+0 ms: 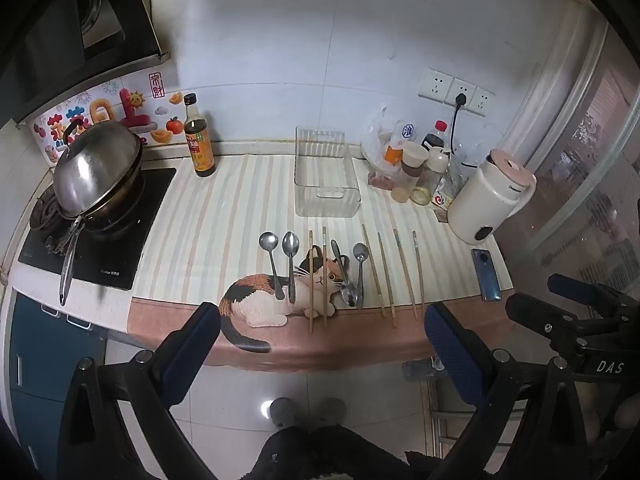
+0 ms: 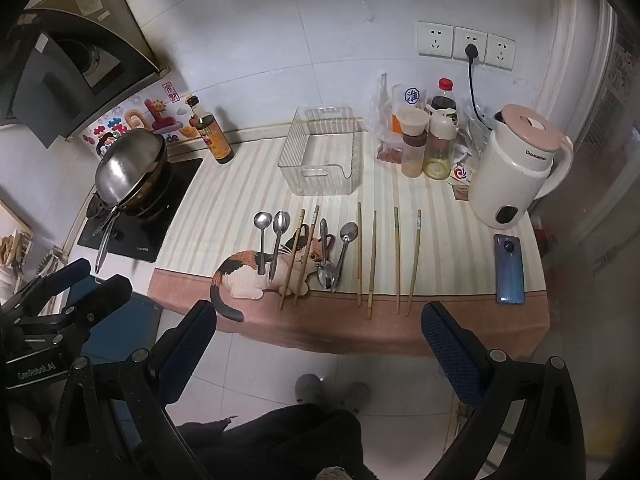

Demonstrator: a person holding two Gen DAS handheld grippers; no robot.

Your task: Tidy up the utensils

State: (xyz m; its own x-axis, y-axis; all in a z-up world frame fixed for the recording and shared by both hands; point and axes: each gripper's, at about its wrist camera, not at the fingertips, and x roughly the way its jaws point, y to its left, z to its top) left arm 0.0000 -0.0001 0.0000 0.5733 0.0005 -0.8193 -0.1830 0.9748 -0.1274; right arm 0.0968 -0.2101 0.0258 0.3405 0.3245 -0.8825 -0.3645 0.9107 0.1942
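Observation:
Several metal spoons [image 1: 291,264] [image 2: 277,236] and several wooden chopsticks [image 1: 405,272] [image 2: 397,258] lie in a row near the front edge of a striped mat with a cat picture [image 1: 224,216] [image 2: 224,208]. A clear plastic basket [image 1: 326,174] [image 2: 322,156] stands empty behind them. My left gripper [image 1: 322,334] is open and empty, held off the counter's front edge above the floor. My right gripper [image 2: 318,334] is open and empty too, beside it. The right gripper also shows at the right of the left wrist view [image 1: 560,300], and the left gripper at the left of the right wrist view [image 2: 80,284].
A stove with a lidded wok [image 1: 98,168] [image 2: 130,166] is at the left. A sauce bottle [image 1: 198,136] [image 2: 212,132] stands by the wall. Condiment bottles [image 1: 416,168] [image 2: 424,140], a white kettle [image 1: 490,196] [image 2: 516,168] and a blue phone [image 1: 486,274] [image 2: 509,268] are at the right.

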